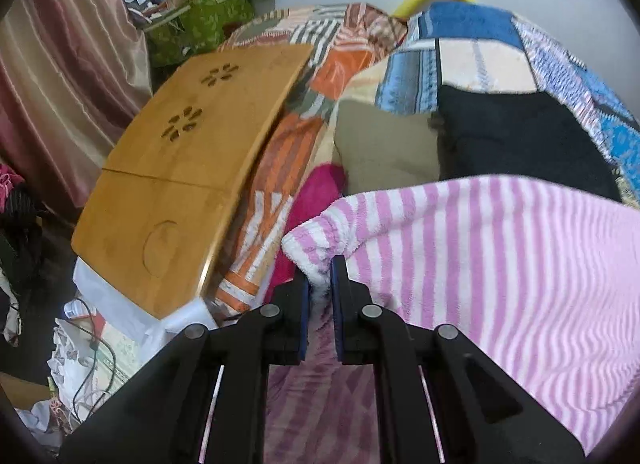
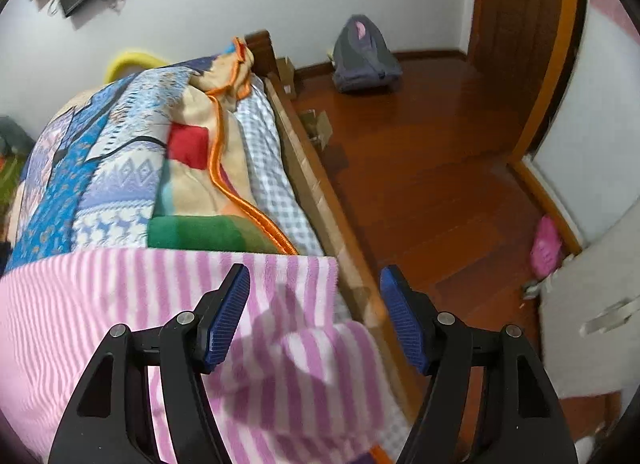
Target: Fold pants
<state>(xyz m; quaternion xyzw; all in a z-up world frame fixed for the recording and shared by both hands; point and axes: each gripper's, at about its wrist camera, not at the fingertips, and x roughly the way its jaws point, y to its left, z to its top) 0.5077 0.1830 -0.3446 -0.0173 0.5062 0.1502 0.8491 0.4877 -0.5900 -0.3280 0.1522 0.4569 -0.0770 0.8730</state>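
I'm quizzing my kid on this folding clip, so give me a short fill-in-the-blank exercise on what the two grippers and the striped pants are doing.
1. The left gripper is ____ on the pants' edge.
2. The right gripper's jaws stand ____, gripping nothing.
3. The pants' stripes are white and ____.
4. The board beside the pants is made of ____.

Missing words: shut; open; pink; wood

Soft, even room light is filling both views, bright on the pale wall. A blurred shadow is falling on the striped pants (image 2: 288,328) between the right tongs (image 2: 314,284). Glare is streaking the wooden floor (image 2: 432,168). Motion blur is smearing edges, and fisheye distortion is bending everything toward dark, vignetted corners.
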